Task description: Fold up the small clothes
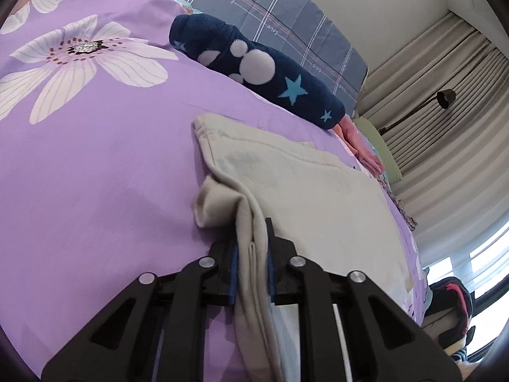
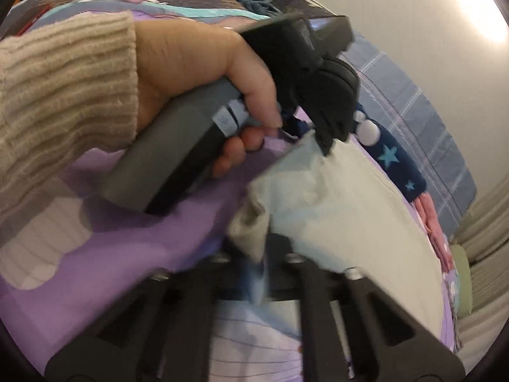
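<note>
Both tongs (image 1: 251,248) clamping cream garment (image 1: 302,184)

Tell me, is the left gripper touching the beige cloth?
Touching: the left wrist view shows the left gripper pinching a fold of the beige cloth.

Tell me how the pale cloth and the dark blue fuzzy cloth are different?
The pale cloth is plain cream; the dark blue fuzzy cloth has white dots and blue stars. The pale one is pinched by the left tool; nothing grips the blue one. The pale one lies near; the blue one lies farther back. Both rest on the purple flowered bedspread.
</note>
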Demonstrator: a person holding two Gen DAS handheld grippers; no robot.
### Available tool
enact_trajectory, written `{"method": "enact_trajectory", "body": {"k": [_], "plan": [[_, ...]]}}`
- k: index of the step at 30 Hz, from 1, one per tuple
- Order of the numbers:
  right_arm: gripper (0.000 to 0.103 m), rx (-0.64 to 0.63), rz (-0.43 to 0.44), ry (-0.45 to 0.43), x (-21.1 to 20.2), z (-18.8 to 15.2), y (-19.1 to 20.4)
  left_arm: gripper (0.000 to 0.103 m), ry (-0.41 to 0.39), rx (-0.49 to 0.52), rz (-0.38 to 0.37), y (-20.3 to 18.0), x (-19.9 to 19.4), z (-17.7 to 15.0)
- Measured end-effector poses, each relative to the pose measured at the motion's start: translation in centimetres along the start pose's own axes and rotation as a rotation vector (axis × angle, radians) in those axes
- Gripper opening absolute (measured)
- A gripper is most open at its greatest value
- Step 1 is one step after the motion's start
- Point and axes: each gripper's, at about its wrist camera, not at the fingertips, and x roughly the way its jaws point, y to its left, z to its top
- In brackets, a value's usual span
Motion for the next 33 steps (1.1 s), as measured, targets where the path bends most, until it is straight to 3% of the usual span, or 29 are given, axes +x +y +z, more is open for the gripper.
{"method": "enact_trajectory", "body": {"k": [2, 7, 14, 23, 27, 33], "plan": [[0.002, 0.104, 0.065, -0.041, -1.0, -0.2, -2.6, 0.010, -0.008, 0.015, 0.018, -0.8, -0.1, 0.3], [0.002, 0.256, 0.079, -0.152, -4.2, -0.9, -8.1, 0.009, -0.073, 0.043, -0.007, -3.8, -1.6, 1.6], [0.002, 0.530, 0.126, -0.221, -8.1, -4.9, -17.5, 0.009, -0.079, 0.230, 0.024, -14.6, -0.2, 4.0], [0.002, 0.871, 0.111, -0.235, -9.0, -15.7, -28.9, 0.009, 0.038, 0.436, 0.076, -28.5, 10.1, 3.1], [0.002, 0.995, 0.125, -0.195, -7.9, -21.5, -32.4, 0.009, 0.113, 0.508, 0.136, -32.8, 16.0, 1.0], [0.002, 1.126, 0.175, -0.132, -6.3, -28.2, -34.5, 0.009, 0.214, 0.570, 0.229, -35.8, 22.4, -2.2]]}}
